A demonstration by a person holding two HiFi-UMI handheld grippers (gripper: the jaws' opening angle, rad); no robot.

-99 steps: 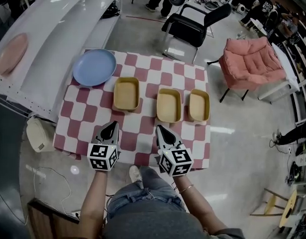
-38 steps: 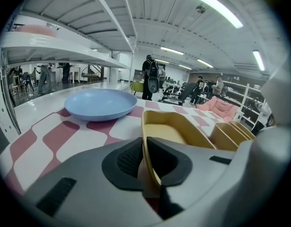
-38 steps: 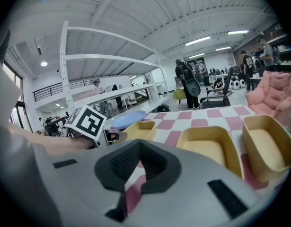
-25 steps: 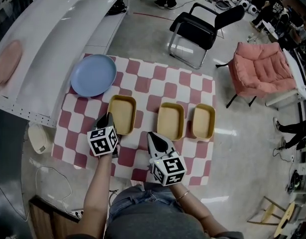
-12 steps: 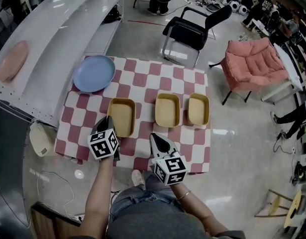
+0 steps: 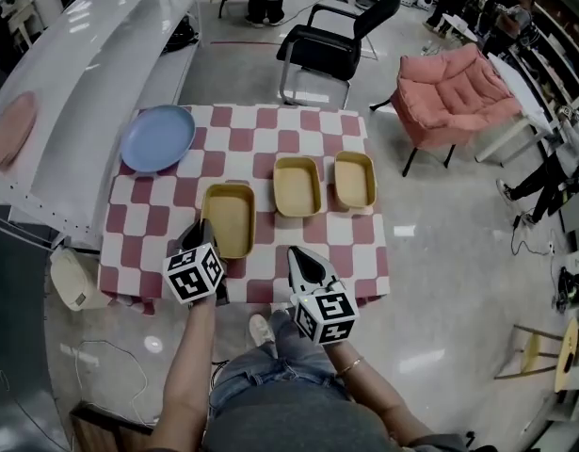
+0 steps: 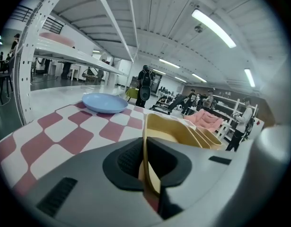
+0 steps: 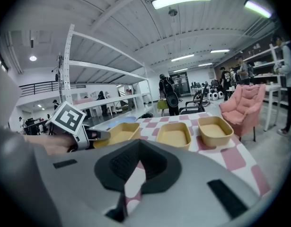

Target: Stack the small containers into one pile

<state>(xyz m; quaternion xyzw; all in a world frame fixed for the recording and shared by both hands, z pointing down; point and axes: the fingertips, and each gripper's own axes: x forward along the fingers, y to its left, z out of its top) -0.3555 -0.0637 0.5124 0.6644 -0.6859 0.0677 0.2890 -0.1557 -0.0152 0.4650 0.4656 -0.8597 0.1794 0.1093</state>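
**Left tongs grip one container; three lie unstacked**

Three tan containers lie open side up on the checked tabletop (image 6: 242, 149), none inside another. The left container (image 6: 229, 218) lies nearest the person. The middle container (image 6: 297, 185) and right container (image 6: 355, 179) lie side by side further back with a narrow gap between them, and both are apart from the left one.

The left tongs (image 6: 206, 224) are closed on the near wall of the left container. In the left gripper view the thin tan wall stands upright between the two dark pads, which press on it from either side. I cannot tell whether the container's base lies flat on the cloth or is tipped up.

The right tongs (image 6: 295, 251) are over the near edge of the tabletop, to the right of the left container and short of the middle one. Their tips are together and they hold nothing. In the right gripper view only checked cloth shows through the slit behind the tips.

A blue plate (image 6: 158, 137) lies on the far left corner of the tabletop, well apart from the containers. Beyond the tabletop stand a black chair (image 6: 331, 50) and a pink armchair (image 6: 449, 88).
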